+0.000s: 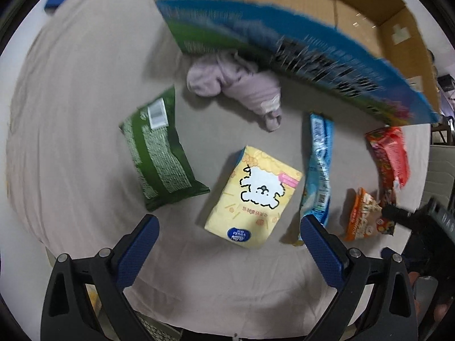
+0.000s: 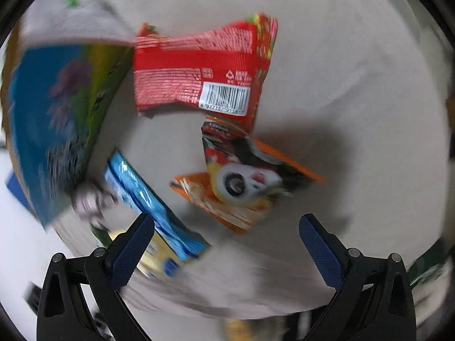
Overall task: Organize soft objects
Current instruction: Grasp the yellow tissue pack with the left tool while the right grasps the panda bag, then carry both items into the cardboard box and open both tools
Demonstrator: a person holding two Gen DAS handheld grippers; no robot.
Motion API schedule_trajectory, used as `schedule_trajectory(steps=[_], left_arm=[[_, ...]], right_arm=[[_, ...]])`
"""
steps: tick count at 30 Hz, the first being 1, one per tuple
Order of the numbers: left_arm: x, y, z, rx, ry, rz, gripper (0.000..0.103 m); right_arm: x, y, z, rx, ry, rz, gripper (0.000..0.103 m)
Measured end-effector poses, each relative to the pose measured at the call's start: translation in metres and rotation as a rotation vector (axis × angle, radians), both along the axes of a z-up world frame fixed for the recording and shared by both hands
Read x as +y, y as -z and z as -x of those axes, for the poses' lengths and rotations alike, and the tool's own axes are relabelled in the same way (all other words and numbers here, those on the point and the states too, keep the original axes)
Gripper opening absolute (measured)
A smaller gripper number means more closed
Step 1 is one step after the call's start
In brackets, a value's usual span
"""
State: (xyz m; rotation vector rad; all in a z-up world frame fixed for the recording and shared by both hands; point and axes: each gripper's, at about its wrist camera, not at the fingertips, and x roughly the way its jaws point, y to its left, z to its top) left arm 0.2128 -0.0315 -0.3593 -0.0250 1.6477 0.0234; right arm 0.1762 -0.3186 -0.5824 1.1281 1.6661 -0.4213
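Cardboard box (image 1: 355,8) standing at far edge of cloth-covered surface (image 1: 71,99), its inside mostly hidden. Yellow tissue pack (image 1: 253,196) lying just ahead of left tool (image 1: 229,234), long axis running near-far. Right tool (image 2: 227,231) hovering over blurred orange snack packet (image 2: 244,182). Both tools gaping, carrying nothing.

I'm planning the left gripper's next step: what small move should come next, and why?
Probably lower the left gripper onto the yellow tissue pack: its jaws are open and empty, the pack lies flat just ahead between them, and the cardboard box stands open beyond.
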Motion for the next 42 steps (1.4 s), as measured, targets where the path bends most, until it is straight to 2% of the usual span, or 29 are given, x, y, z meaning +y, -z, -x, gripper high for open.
schedule_trajectory(steps=[1, 3, 4, 6, 7, 9, 10, 12, 14, 15, 16, 18, 19, 20, 21, 23, 28, 30, 31, 32, 33, 36, 39, 42], left_arm=[[0.000, 0.006, -0.001, 0.011, -0.004, 0.004, 0.102], [-0.001, 0.014, 0.000, 0.031, -0.011, 0.008, 0.102], [-0.002, 0.017, 0.001, 0.038, -0.008, 0.005, 0.102], [-0.005, 0.023, 0.002, 0.055, 0.004, 0.005, 0.102], [-0.007, 0.026, 0.002, 0.059, 0.010, 0.001, 0.102], [-0.010, 0.030, 0.004, 0.066, 0.029, 0.001, 0.102], [-0.013, 0.034, 0.004, 0.065, 0.037, -0.003, 0.102], [-0.017, 0.036, 0.004, 0.063, 0.058, -0.004, 0.102], [-0.023, 0.042, 0.001, 0.073, 0.083, -0.001, 0.102], [-0.027, 0.044, 0.000, 0.081, 0.092, 0.001, 0.102], [-0.030, 0.048, -0.001, 0.089, 0.100, 0.003, 0.102], [-0.040, 0.059, -0.003, 0.106, 0.126, 0.016, 0.102], [-0.045, 0.064, -0.003, 0.110, 0.139, 0.023, 0.101], [-0.049, 0.069, -0.003, 0.110, 0.151, 0.023, 0.092], [-0.053, 0.074, -0.002, 0.113, 0.159, 0.022, 0.084], [-0.057, 0.083, 0.001, 0.118, 0.166, 0.004, 0.064], [-0.051, 0.089, 0.015, 0.091, 0.113, 0.013, 0.064], [-0.048, 0.095, 0.024, 0.098, 0.082, 0.018, 0.064], [-0.047, 0.098, 0.026, 0.098, 0.075, 0.014, 0.064], [-0.048, 0.100, 0.028, 0.097, 0.068, 0.010, 0.064], [-0.049, 0.103, 0.029, 0.094, 0.059, 0.008, 0.064], [-0.049, 0.122, 0.021, 0.115, 0.062, -0.011, 0.065], [-0.052, 0.140, 0.019, 0.111, 0.049, -0.007, 0.064], [-0.048, 0.142, 0.025, 0.079, 0.024, 0.012, 0.062]], right_arm=[[0.003, 0.008, -0.002, 0.000, 0.043, -0.024, 0.089], [0.007, 0.017, -0.007, 0.029, 0.051, -0.030, 0.069], [0.010, 0.022, -0.008, 0.050, 0.051, -0.036, 0.051], [0.015, 0.024, -0.011, 0.078, -0.018, -0.039, 0.044], [0.018, 0.019, -0.016, 0.082, -0.090, -0.021, 0.035], [0.027, 0.008, -0.023, 0.083, -0.288, 0.050, 0.035], [0.029, 0.004, -0.024, 0.082, -0.347, 0.074, 0.034], [0.041, -0.005, -0.028, 0.084, -0.567, 0.160, 0.034], [0.053, -0.008, -0.030, 0.102, -0.724, 0.234, 0.035], [0.057, -0.008, -0.031, 0.102, -0.768, 0.250, 0.035], [0.058, -0.009, -0.030, 0.090, -0.767, 0.244, 0.036], [0.055, -0.013, -0.030, 0.052, -0.728, 0.231, 0.056], [0.051, -0.019, -0.028, 0.018, -0.678, 0.229, 0.075], [0.049, -0.021, -0.025, -0.002, -0.647, 0.226, 0.085], [0.047, -0.026, -0.023, -0.014, -0.613, 0.221, 0.086], [0.040, -0.032, -0.017, -0.021, -0.536, 0.205, 0.086], [0.018, -0.020, -0.003, -0.017, -0.265, 0.129, 0.086], [0.015, -0.009, -0.007, -0.009, -0.197, 0.099, 0.085], [0.013, -0.002, -0.012, -0.005, -0.189, 0.104, 0.080], [0.013, 0.005, -0.015, 0.003, -0.198, 0.122, 0.063], [0.016, 0.009, -0.018, 0.019, -0.225, 0.148, 0.056], [0.022, 0.012, -0.018, 0.010, -0.251, 0.150, 0.054], [0.039, 0.007, -0.021, 0.004, -0.358, 0.167, 0.052], [0.054, -0.006, -0.019, -0.031, -0.463, 0.188, 0.051]])
